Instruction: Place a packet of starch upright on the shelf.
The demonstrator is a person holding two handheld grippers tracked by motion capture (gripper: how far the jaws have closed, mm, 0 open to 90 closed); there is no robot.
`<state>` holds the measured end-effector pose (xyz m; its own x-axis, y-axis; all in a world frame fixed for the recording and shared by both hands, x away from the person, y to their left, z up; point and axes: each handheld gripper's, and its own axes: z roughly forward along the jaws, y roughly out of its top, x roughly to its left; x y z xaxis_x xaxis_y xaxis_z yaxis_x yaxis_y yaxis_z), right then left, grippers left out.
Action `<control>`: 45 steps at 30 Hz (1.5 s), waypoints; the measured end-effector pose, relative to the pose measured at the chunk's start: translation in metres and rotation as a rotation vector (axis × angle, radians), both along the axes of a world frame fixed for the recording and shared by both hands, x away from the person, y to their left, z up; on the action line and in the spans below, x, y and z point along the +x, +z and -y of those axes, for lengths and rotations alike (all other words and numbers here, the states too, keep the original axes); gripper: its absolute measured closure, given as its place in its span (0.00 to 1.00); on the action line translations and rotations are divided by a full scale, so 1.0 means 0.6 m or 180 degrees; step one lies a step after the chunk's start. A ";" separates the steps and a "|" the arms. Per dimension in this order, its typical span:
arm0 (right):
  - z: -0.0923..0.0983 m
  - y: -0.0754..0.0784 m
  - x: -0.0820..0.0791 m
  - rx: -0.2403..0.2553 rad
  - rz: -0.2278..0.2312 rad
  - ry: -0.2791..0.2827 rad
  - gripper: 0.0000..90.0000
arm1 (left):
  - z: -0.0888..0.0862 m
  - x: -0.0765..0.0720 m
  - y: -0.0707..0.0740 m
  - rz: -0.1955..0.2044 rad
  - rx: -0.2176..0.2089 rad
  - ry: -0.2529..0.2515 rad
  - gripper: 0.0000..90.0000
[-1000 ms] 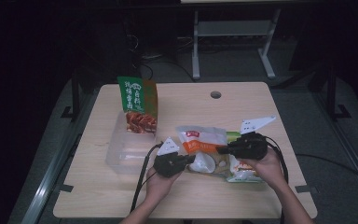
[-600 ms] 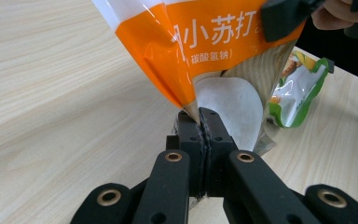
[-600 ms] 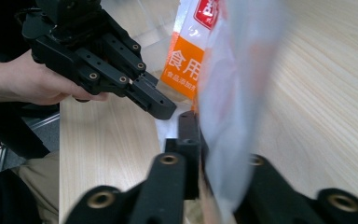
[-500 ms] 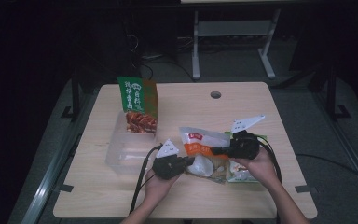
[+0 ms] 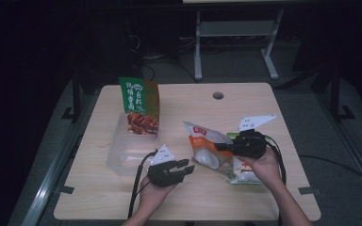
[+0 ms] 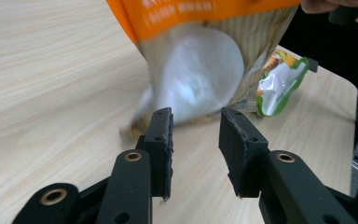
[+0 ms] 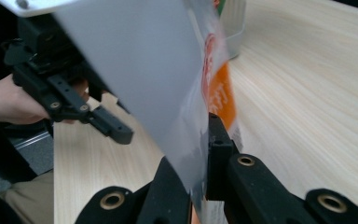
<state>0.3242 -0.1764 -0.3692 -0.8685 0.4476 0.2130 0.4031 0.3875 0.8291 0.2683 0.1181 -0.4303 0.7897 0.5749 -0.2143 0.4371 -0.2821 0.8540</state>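
right gripper (image 5: 224, 147) clamps orange snack bag (image 5: 207, 148) (left gripper (image 5: 187, 166) just opened).

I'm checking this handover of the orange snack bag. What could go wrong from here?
1. The left gripper has just been opening, with nothing between its jaws, so the orange snack bag hangs from the right gripper alone and might slip.
2. The swinging bag could knock the green pouch beneath it.

Snack bag (image 5: 206, 149), orange & white w/ clear window showing a pale round piece, is hanging tilted just above the tabletop (image 5: 264, 108), right of center, pinched at its edge. Its lower end is nearly touching the wood.
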 end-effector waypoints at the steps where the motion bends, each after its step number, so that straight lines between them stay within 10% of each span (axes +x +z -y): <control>1: 0.000 0.001 0.001 0.0006 0.0002 -0.0020 1.00 | -0.002 -0.001 0.000 0.0016 0.0016 -0.0015 0.71; 45: -0.097 0.070 0.062 0.0077 0.0157 0.0075 1.00 | -0.008 -0.050 0.000 0.0181 0.0095 -0.0308 0.53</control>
